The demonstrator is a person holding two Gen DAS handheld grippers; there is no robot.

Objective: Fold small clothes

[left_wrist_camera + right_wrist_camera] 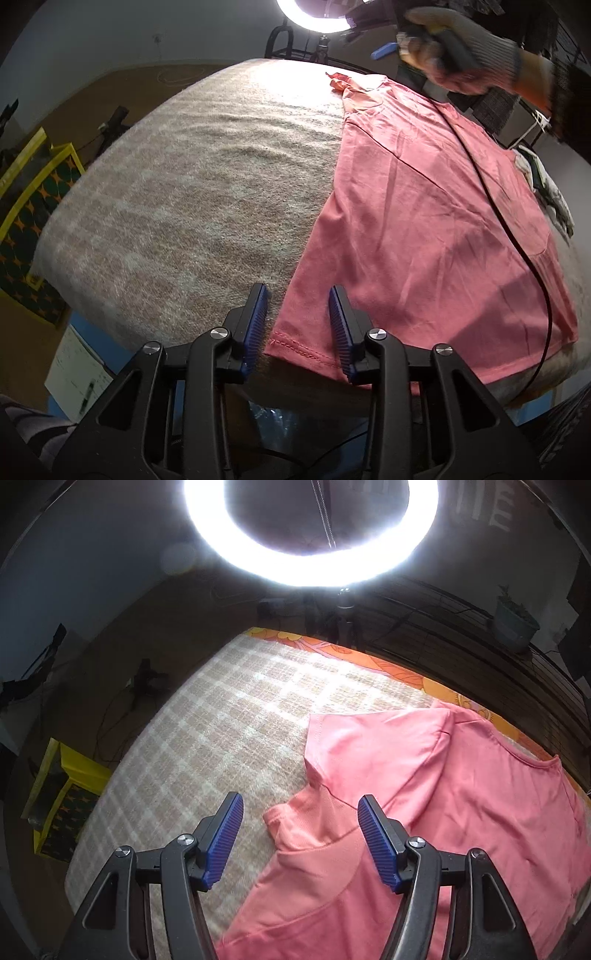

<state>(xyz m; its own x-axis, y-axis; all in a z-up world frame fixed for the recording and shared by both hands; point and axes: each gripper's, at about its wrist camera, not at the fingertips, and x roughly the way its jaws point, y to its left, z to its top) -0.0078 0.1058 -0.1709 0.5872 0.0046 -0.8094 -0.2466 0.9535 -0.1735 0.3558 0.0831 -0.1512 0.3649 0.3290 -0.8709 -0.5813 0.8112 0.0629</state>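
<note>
Left wrist view: the pink shirt (424, 221) is spread flat on the checked blanket (184, 203), and its hem corner is straddled by the left gripper (297, 291), jaws parted, nothing pinched yet, presumably readied for lifting. Over the folded sleeve, the right gripper (301, 805) is held open and empty.

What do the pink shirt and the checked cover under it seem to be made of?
Pink shirt: thin, matte knit, probably cotton jersey; it shows soft creases and a stitched hem. Checked cover: thick, fuzzy woven textile, perhaps wool or a blend; its beige and white squares look napped and blurred.
</note>
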